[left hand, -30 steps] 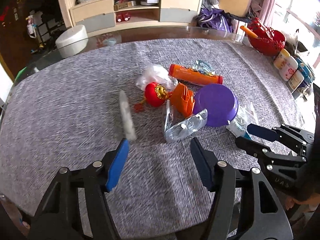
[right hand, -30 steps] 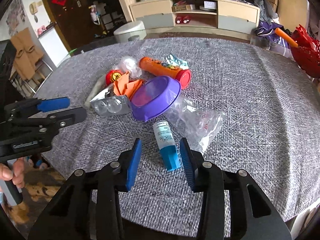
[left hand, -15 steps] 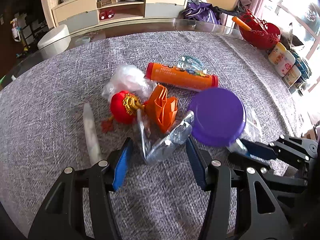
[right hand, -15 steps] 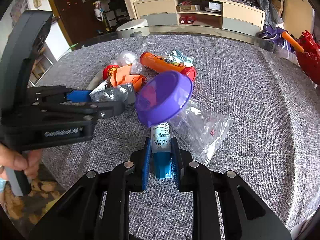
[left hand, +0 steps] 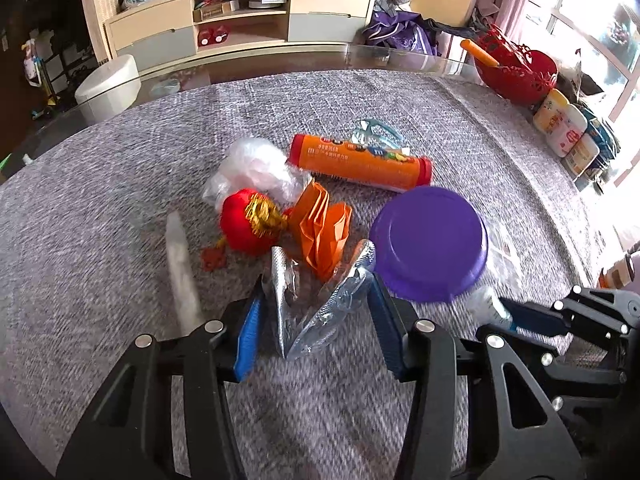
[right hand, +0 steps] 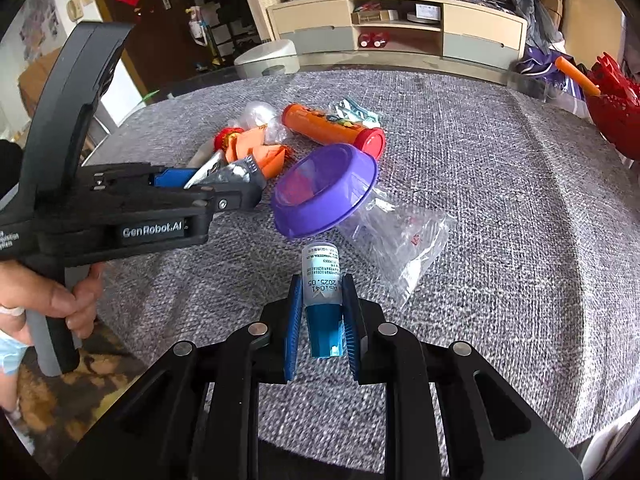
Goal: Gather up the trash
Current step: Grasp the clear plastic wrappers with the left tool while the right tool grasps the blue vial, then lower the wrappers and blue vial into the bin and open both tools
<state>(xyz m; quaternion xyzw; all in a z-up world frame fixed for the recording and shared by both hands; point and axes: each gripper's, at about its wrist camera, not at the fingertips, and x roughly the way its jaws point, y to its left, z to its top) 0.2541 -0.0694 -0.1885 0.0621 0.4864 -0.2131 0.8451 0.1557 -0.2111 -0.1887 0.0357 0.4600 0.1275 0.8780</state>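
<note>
Now one tube [right hand: 322, 280], one bowl [right hand: 326, 196]

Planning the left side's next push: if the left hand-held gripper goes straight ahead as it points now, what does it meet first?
The crumpled silver foil wrapper, already between the open fingers of the left hand-held gripper; beyond it, probably the folded orange paper, though depth is unclear.

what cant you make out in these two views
- Small bottle: label print too small, right wrist view; in the left view only its tip shows beside the right tool.
- Clear bag: partly under the purple bowl.
- White stick: motion-blurred, left view.
- Left tool: contact with the foil wrapper unclear.
</note>
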